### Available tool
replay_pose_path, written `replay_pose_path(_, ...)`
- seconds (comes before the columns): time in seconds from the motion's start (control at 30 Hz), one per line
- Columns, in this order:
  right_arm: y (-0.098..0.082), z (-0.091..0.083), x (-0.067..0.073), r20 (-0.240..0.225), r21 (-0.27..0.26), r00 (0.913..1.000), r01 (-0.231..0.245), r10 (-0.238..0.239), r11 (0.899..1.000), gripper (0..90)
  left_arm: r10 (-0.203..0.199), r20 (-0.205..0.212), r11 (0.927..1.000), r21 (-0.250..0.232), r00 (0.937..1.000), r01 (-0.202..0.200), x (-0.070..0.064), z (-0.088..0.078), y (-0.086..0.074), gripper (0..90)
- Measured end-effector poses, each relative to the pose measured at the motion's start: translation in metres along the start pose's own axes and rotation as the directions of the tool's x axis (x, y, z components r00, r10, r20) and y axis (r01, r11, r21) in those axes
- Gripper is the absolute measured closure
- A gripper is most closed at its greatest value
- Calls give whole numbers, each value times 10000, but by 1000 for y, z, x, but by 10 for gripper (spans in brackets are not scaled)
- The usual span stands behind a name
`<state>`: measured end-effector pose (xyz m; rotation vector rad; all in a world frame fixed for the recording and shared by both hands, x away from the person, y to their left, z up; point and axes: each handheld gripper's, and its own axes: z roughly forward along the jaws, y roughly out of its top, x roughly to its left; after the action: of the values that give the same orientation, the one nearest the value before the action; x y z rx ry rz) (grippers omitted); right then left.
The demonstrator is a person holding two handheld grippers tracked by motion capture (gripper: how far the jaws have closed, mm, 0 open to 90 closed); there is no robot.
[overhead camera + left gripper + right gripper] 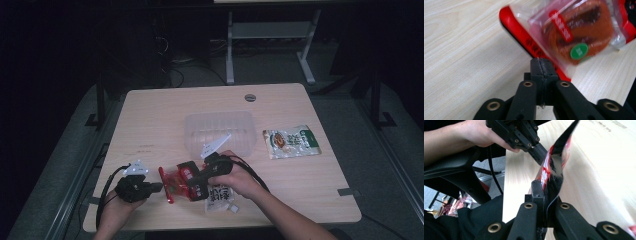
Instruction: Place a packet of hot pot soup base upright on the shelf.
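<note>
- At the lower left of the high view, my left gripper [156,187] sits low near the table's [150,115] front edge, pointing right at the red packet [176,182].
- In the left gripper view its jaws are pressed together with no gap; their tips lie against the packet's red sealed edge [529,45], but I cannot tell whether they pinch it.
- The red packet sits in the lower middle of the high view, between my two grippers, tilted up on edge.
- My right gripper [197,187] comes in from the right and is clamped on the packet's other edge; in the right gripper view the film [554,170] stands up between its jaws.
- A white packet [220,196] lies under my right hand [235,177].
- A clear plastic tub [220,131] stands at centre, behind the grippers.
- A green and white packet [291,142] lies flat, right of the tub.
</note>
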<state>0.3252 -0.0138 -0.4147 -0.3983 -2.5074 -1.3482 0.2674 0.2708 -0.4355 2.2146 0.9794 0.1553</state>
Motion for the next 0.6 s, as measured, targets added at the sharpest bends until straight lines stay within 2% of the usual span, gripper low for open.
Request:
replay_pose_path(0.13,0,-12,-3,59,-151,9999,-99,100,9998,900,3,-122,10000,53,9999,-3,2,-3,-2,816)
replay_pose_path(0.2,0,-15,-3,114,-188,9999,4,-1,9998,900,-87,-135,10000,24,9999,88,3,-4,-4,800)
replay_pose_path(0.3,1,-25,-3,175,-328,9998,-79,84,9994,900,-252,-192,9997,-42,9995,251,4,-5,-6,753)
replay_pose_path(0.4,2,-38,-5,331,-516,9995,15,2,9987,900,-171,-409,9998,20,9990,172,5,-7,-7,668)
replay_pose_path(0.43,2,-38,-5,331,-516,9995,15,2,9987,900,-185,-450,9998,17,9988,186,5,-7,-8,668)
replay_pose_path(0.6,1,-61,-8,574,-818,9980,-229,277,9964,900,-109,-657,9999,28,9978,111,7,-9,-9,559)
